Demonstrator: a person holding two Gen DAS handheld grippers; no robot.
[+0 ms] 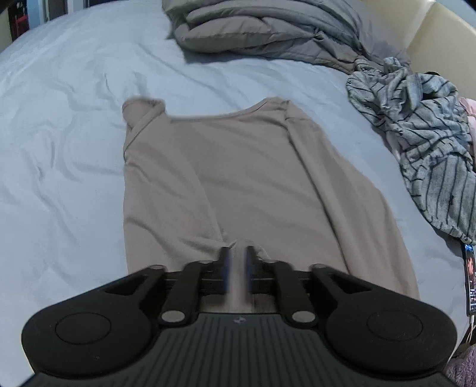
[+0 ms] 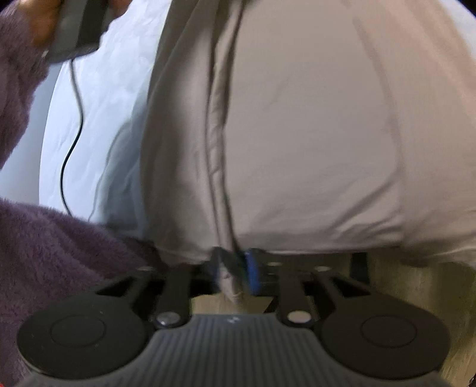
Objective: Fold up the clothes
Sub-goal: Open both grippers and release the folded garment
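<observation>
Bed [image 1: 74,89] carries everything: grey duvet [image 1: 261,26] bunched at the far end, striped garment [image 1: 422,143] heaped at the right edge. Beige shirt [image 1: 238,178] lies flat mid-bed, neckline away from you, both sleeves already folded in over the body. Your left tool [image 1: 238,262] is pinched nearly closed on the shirt's near hem. Your right tool [image 2: 235,268] is clamped on hem fabric too, at the bed edge. Looks like the bottom-to-top fold step. Next: lift both hem corners together, carry them toward the neckline, keep edges level.
</observation>
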